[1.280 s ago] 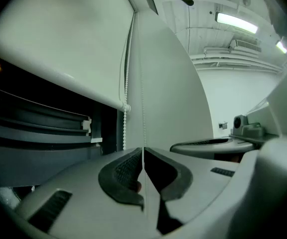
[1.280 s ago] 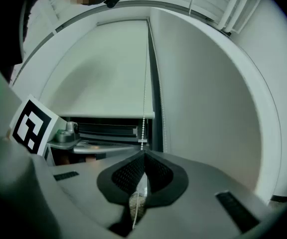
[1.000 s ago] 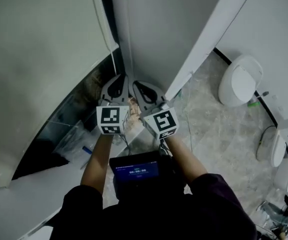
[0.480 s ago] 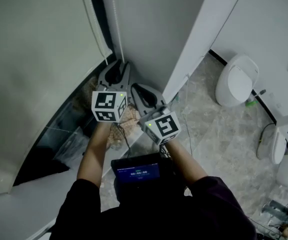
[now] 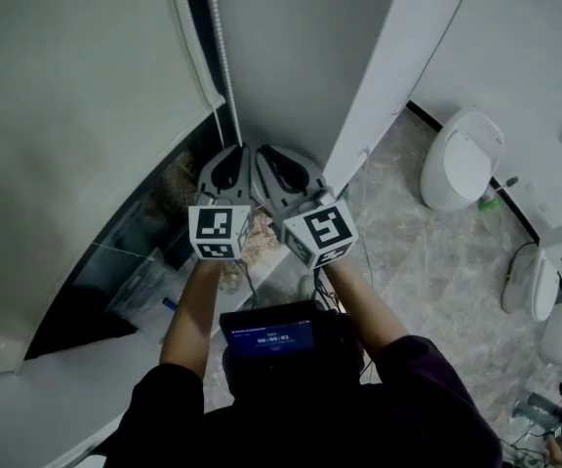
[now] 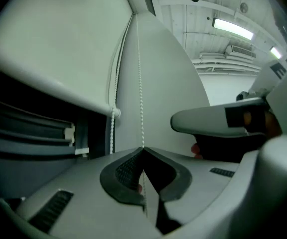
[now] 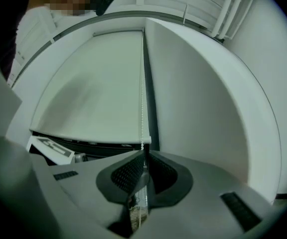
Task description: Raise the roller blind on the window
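The white roller blind (image 5: 76, 96) hangs at the left of the head view, its bottom bar (image 5: 195, 61) above dark window glass. Its bead chain (image 5: 219, 37) drops beside the blind's right edge. My left gripper (image 5: 235, 152) and right gripper (image 5: 263, 154) sit side by side under it, jaws pointing up. In the left gripper view the left gripper (image 6: 143, 149) is shut on one strand of the bead chain (image 6: 137, 59); a second strand (image 6: 114, 83) runs by the blind's edge. My right gripper (image 7: 144, 154) is shut on the bead chain (image 7: 143, 98) just under the blind (image 7: 93, 83).
A white wall pier (image 5: 301, 57) stands right behind the chain. A dark window opening and sill (image 5: 130, 256) lie below the blind. A white toilet (image 5: 461, 159) and other white fixtures (image 5: 544, 286) stand on the marble floor at the right. A dark device with a lit screen (image 5: 276, 334) hangs at the person's chest.
Half a second ago the left gripper was higher than the right; it has come down and the right has come up, so both now sit level on the chain.
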`<state>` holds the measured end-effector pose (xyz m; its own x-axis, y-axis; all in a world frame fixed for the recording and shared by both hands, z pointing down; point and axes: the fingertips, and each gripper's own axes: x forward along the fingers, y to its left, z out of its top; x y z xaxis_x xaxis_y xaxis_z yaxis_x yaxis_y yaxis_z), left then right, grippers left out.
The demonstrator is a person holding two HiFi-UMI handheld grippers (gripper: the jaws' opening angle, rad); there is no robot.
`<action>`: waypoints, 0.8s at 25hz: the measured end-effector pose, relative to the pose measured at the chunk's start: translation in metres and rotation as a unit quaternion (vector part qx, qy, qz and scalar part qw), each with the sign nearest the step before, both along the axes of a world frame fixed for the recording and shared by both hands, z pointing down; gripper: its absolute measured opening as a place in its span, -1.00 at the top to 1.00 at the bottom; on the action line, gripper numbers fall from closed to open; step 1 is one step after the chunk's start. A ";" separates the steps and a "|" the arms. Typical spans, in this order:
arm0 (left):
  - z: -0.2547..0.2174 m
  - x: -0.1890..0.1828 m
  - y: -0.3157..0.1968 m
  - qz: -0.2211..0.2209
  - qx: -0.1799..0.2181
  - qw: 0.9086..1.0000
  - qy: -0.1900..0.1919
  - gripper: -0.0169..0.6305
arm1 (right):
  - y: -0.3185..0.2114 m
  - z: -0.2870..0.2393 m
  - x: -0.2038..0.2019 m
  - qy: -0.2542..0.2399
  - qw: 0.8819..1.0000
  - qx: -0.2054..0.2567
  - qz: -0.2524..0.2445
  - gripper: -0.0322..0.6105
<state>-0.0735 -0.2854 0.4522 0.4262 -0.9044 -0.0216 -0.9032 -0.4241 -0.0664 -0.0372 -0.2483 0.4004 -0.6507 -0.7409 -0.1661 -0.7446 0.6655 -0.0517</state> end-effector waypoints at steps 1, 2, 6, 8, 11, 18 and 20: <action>0.009 0.002 0.002 0.001 -0.009 1.000 0.001 0.91 | -0.002 -0.003 -0.002 0.000 1.000 -0.003 -0.001 0.86; 0.022 0.005 0.005 0.005 -0.021 1.000 -0.004 0.91 | -0.004 -0.005 -0.003 -0.002 1.000 -0.008 -0.002 0.86; 0.104 0.006 0.023 0.013 -0.116 0.993 -0.009 0.91 | -0.008 -0.010 -0.011 -0.005 0.999 -0.033 -0.015 0.65; 0.127 0.003 0.034 0.014 -0.140 0.990 -0.004 0.91 | -0.008 -0.009 -0.018 0.010 0.999 -0.041 -0.025 0.64; 0.128 -0.003 0.040 0.011 -0.142 0.990 -0.001 0.91 | -0.007 -0.011 -0.026 0.034 0.998 -0.041 -0.034 0.64; 0.126 -0.018 0.041 -0.002 -0.146 0.989 -0.003 0.91 | 0.001 -0.015 -0.041 0.045 0.997 -0.023 -0.053 0.64; 0.127 -0.019 0.043 -0.003 -0.146 0.989 -0.006 0.91 | -0.001 -0.016 -0.043 0.050 0.997 -0.021 -0.051 0.64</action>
<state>-0.0924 -0.2421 0.5789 0.4192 -0.8742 0.2450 -0.9058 -0.4210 0.0476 -0.0800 -0.2492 0.3843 -0.7348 -0.6750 -0.0662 -0.6759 0.7369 -0.0107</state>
